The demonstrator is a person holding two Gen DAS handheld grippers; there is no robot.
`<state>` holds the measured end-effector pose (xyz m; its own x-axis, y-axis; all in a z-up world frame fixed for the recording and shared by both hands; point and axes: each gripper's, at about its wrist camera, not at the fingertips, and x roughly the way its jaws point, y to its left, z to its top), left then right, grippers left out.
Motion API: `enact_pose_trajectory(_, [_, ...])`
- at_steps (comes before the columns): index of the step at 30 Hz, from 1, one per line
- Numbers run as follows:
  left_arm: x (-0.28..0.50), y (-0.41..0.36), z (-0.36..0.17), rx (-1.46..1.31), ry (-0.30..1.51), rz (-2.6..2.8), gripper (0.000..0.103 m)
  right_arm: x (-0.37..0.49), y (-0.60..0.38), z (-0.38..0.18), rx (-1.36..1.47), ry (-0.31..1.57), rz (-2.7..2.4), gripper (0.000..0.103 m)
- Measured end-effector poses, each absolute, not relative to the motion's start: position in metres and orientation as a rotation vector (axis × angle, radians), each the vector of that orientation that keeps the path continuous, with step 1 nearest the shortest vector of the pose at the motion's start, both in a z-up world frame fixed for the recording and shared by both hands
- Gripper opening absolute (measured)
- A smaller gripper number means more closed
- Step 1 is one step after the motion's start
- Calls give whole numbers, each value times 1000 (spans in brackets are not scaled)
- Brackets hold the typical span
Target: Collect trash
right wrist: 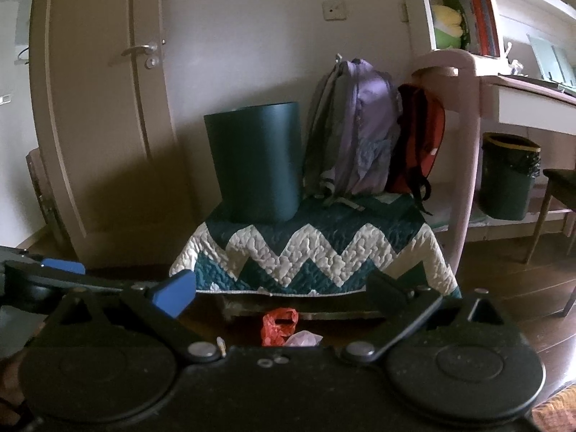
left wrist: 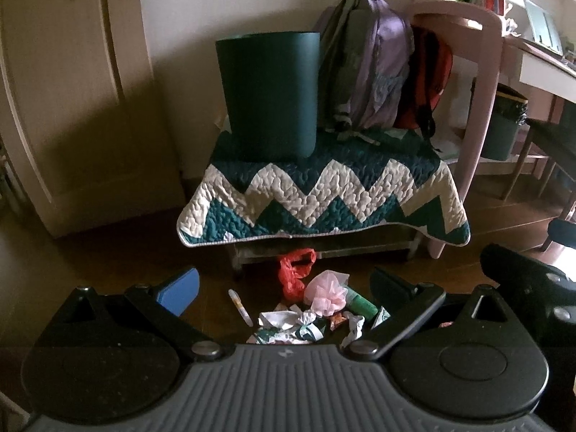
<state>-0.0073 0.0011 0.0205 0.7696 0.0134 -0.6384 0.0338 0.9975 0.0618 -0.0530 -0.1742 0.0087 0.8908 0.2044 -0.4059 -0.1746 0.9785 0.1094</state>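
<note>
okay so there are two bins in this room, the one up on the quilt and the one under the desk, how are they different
The dark green bin stands raised on the zigzag quilt, beside the purple backpack; the desk bin sits low under the desk. The quilt bin shows no liner, while the desk bin has a black bag folded over a yellowish rim. The quilt bin looks larger, though it is also nearer the camera. Both are dark, upright and open-topped.

Dim room, fisheye-bent edges, soft blur, deep shadows
</note>
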Motion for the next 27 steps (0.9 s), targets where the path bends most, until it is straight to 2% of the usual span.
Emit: enact_pose_trajectory(27, [-14, -1, 24, 57, 647, -42, 102, -44, -179, 10, 64, 423, 132, 101])
